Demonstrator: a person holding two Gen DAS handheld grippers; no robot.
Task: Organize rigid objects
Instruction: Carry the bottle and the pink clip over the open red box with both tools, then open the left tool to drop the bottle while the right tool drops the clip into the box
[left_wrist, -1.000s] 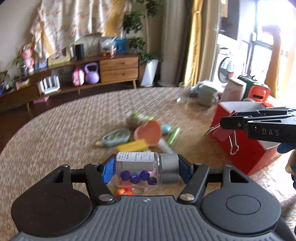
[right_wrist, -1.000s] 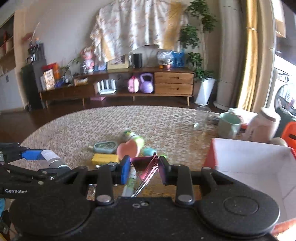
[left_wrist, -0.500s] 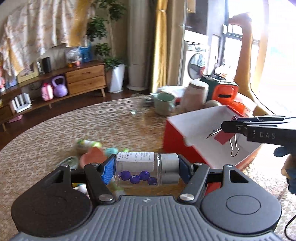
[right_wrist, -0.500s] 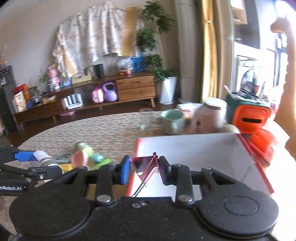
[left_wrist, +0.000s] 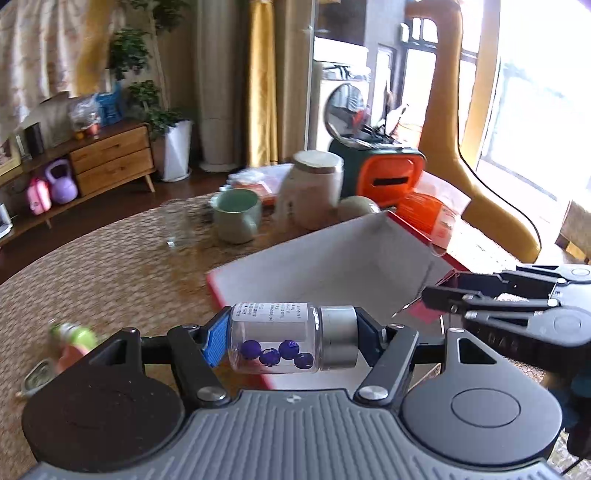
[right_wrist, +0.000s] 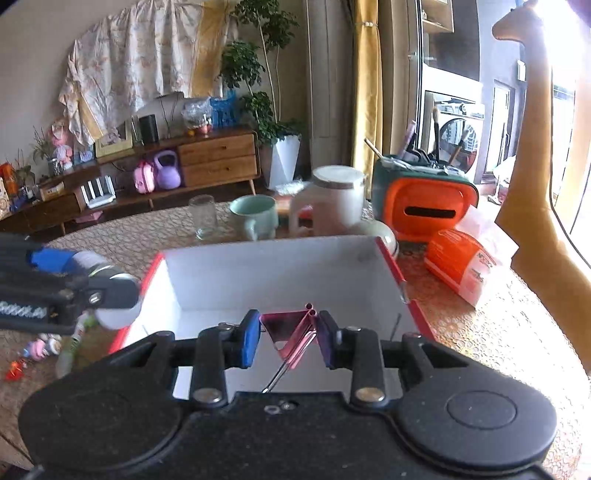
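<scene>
My left gripper is shut on a clear bottle with a silver cap, a white label and several purple beads inside, held sideways just before the near rim of the red box with a white inside. My right gripper is shut on a pink binder clip and hangs over the red box. In the left wrist view the right gripper comes in from the right with the pink clip. In the right wrist view the left gripper with the bottle sits at the box's left edge.
Behind the box stand a drinking glass, a green mug, a white jar, an orange and green case and an orange packet. Loose small items lie on the woven table mat to the left.
Both grippers have swung right, away from the pile of small items and to the red box. The bottle and the clip stay gripped. The box now fills the middle of both views.
</scene>
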